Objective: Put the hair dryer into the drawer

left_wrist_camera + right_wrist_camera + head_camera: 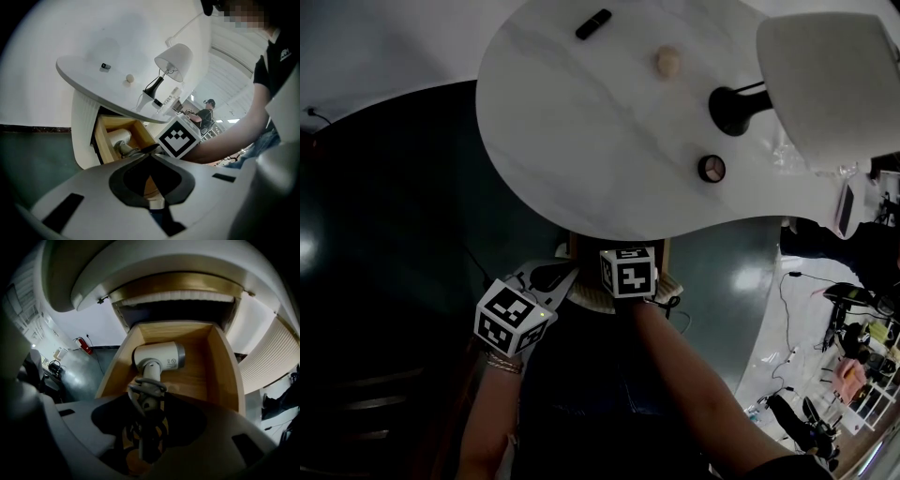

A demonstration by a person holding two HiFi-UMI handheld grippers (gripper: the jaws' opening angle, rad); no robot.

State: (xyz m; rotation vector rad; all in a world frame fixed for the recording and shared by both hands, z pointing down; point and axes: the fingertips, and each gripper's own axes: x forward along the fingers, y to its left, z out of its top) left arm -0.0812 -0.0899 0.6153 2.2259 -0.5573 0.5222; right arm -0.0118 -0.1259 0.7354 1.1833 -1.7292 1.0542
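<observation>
I'm clamping my right gripper (146,408) on the dryer (157,356) by its cord-wrapped handle, head lying near the drawer (225,366) back edge, probably stiff, slick and head-heavy, with my left gripper (150,154) closed and empty.

Lab or studio hall, dressed as a room. Marble-look table (581,141) and lamp (825,84) stand on a bare green floor (394,234). Loose cables (783,309) and gear (853,356) lie alongside, a fire extinguisher (86,345) hangs on the wall, and another person (205,115) works behind.
</observation>
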